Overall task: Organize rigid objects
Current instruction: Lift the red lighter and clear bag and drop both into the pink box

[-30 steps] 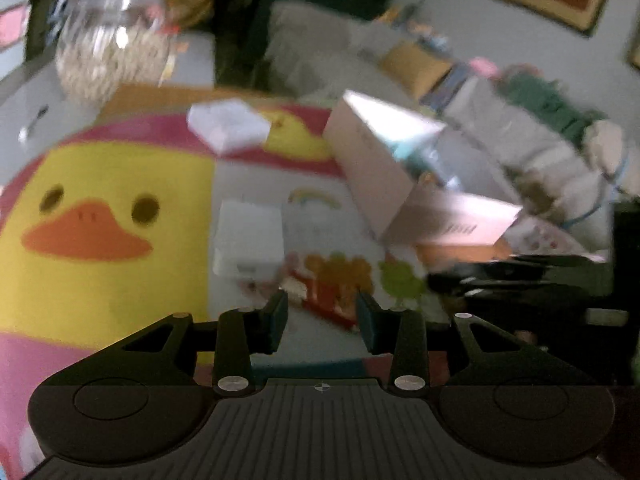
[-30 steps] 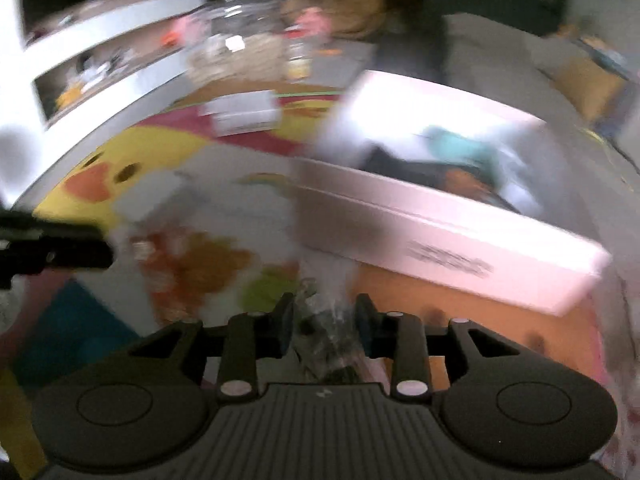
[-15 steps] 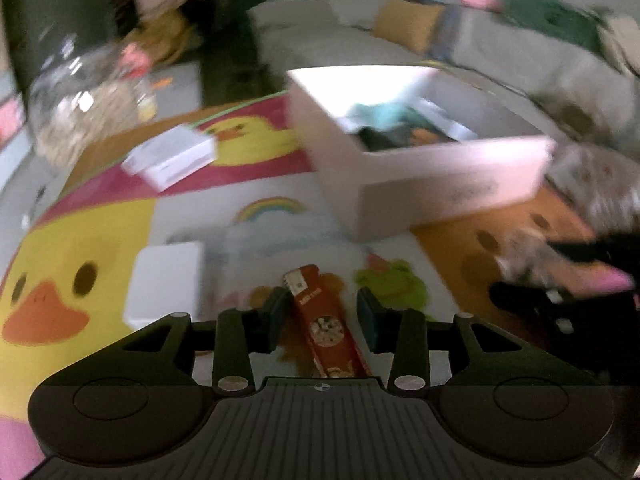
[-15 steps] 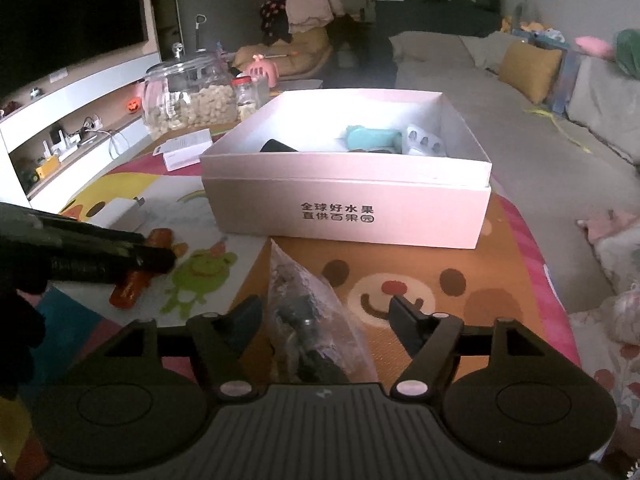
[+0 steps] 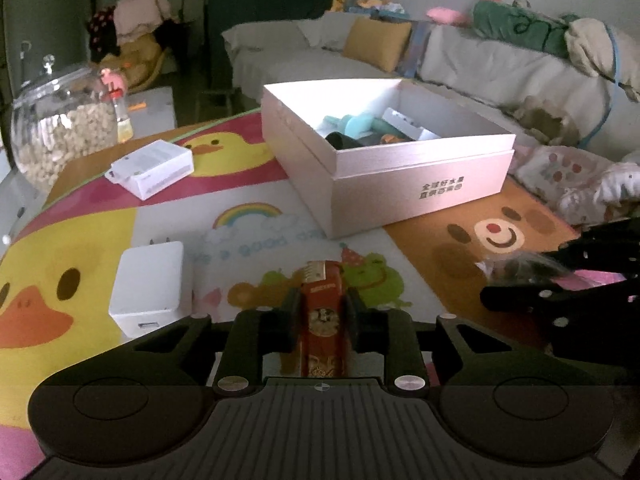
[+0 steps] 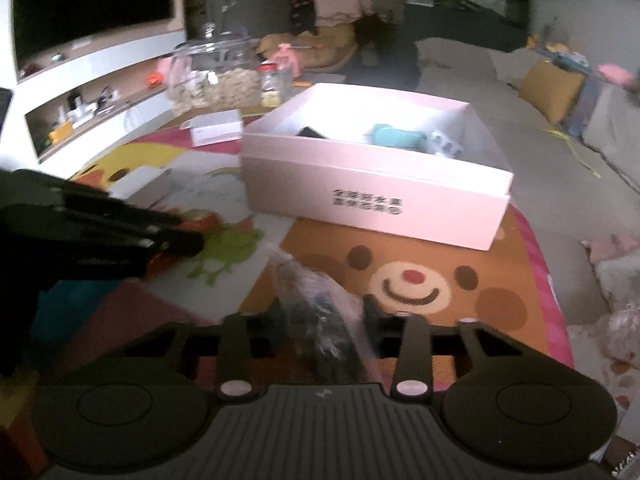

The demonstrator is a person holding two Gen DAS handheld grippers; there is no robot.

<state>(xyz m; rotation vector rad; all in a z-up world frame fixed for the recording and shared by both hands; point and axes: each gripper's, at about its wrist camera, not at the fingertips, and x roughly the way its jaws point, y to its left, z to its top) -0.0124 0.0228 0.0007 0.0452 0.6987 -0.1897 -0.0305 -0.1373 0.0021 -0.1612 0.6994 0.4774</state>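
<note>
a: two pickups at once. the pink box sits open on the play mat, well ahead of both tools.

b: the left tool is closing on the red pack, pads against its sides; the right tool is closing on the clear bag.

a: next, i'd judge, lift and carry each over the box wall. the sofa is behind; the white charger and white carton wait.

Each wrist camera looks low along its own fingers (tilted down at the mat); both share the pink box ahead of the fingertips.
</note>
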